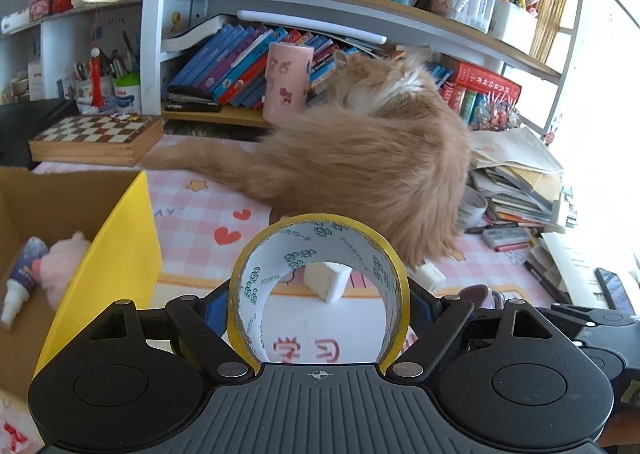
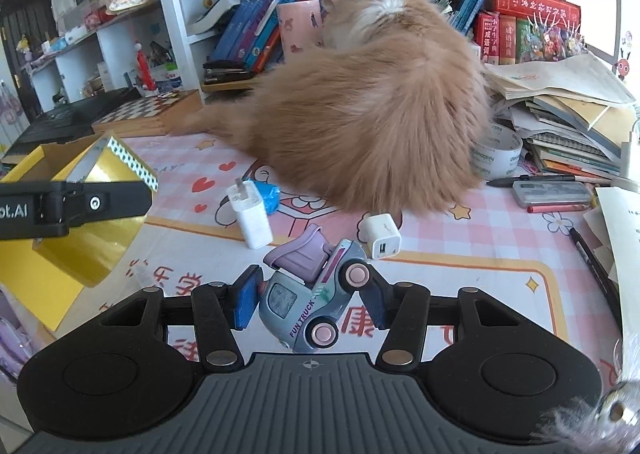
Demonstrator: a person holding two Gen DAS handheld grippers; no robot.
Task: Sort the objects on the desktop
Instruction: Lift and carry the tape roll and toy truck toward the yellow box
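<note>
In the left wrist view my left gripper (image 1: 318, 304) is shut on a roll of clear tape with yellow edges (image 1: 320, 228). The roll stands upright between the blue pads, above the pink checked mat. A yellow cardboard box (image 1: 120, 238) stands open just to its left, holding a small bottle (image 1: 24, 278) and a pink fluffy toy (image 1: 64, 262). In the right wrist view my right gripper (image 2: 310, 302) is shut on a grey and lilac toy truck (image 2: 308, 310), tipped on its side and lifted off the mat. Two white chargers (image 2: 252, 217) (image 2: 382, 238) lie on the mat beyond it.
A fluffy orange cat (image 2: 372, 121) lies across the middle of the desk. A wide white tape roll (image 2: 496, 153), a pile of books (image 2: 568, 125), pens and a grey pencil case (image 2: 552, 193) crowd the right side. A chessboard box (image 1: 96, 137) and bookshelves stand behind.
</note>
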